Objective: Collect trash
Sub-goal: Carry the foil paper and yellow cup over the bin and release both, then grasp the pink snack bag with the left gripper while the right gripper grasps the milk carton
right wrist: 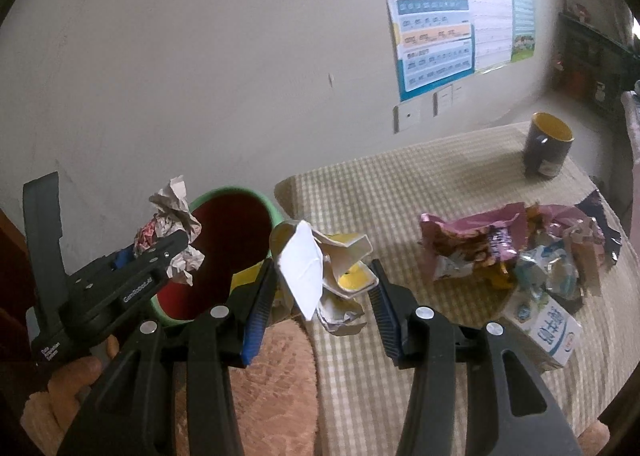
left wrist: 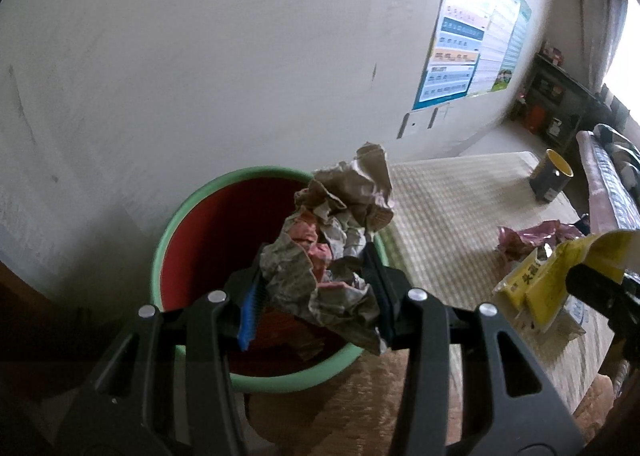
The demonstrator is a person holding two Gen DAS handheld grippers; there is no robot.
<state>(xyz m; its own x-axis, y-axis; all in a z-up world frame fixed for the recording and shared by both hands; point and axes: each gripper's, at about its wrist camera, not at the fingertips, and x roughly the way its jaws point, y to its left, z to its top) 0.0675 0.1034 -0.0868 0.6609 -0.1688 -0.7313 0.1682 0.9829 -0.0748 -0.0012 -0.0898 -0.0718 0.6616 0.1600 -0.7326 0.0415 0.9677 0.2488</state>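
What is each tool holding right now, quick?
Left tool: closed on the crumpled paper wad, above the green-rimmed bin.
Right tool: closed on the crushed yellow-and-white carton.

Bin (left wrist: 176,224) mouth wide open, red inside, nothing across it but the crumpled paper (left wrist: 336,252) hanging over the near rim. Wall close behind the bin, no passage there. Checked tabletop (right wrist: 420,184) bare between bin and mug (right wrist: 548,144) (far corner). Wrapper heap (right wrist: 520,252) and milk carton (right wrist: 548,328) crowd the right side.
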